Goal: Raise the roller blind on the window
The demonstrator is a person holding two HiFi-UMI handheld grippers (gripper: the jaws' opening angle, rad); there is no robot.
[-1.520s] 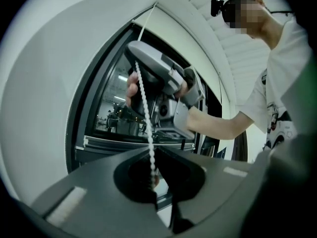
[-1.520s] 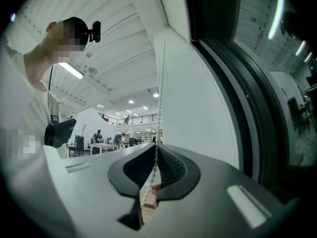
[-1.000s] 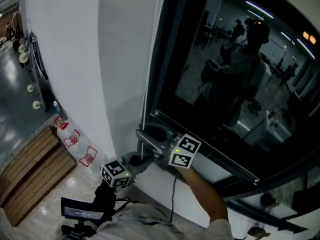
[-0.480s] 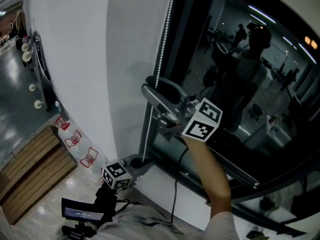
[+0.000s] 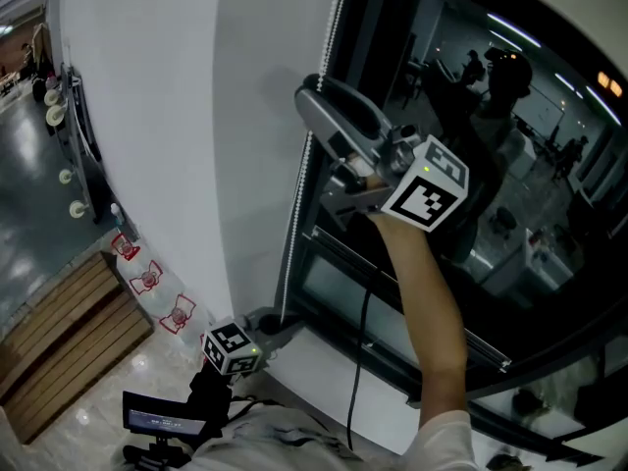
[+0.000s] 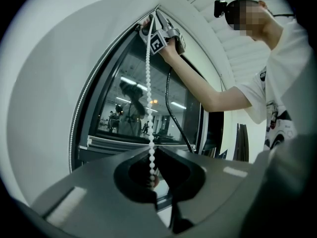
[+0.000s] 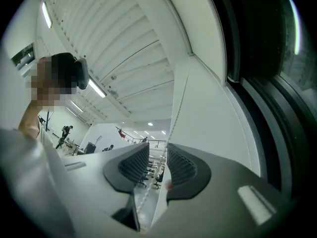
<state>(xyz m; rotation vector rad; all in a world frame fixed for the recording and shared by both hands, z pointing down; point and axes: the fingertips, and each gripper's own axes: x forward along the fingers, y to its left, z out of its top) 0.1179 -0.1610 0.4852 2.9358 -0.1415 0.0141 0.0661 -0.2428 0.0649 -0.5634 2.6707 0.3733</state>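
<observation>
Found left gripper (image 6: 151,150) low at the window's bottom corner, jaws clenched on the bead chain (image 6: 148,78). Found right gripper (image 7: 158,156) high up the same strand, jaws just now closing but not yet pressing, with the chain running loose between the ribbed pads. Saw no blind fabric over the glass, so took the roller blind to sit above all views, with the chain hanging along the left edge of the window frame (image 5: 302,253).

Risks, judged: closing off-line could miss the thin chain, or catch one bead and slip; hauling down with the lower grip clamped would only slacken the strand between; tugging sideways could jump the chain off its drive overhead.

Materials: matte grey moulded jaws with ridged pads; small round white beads, hard, likely plastic; dark glossy window glass (image 5: 510,145), mirror-like; smooth white painted wall (image 5: 137,116).
</observation>
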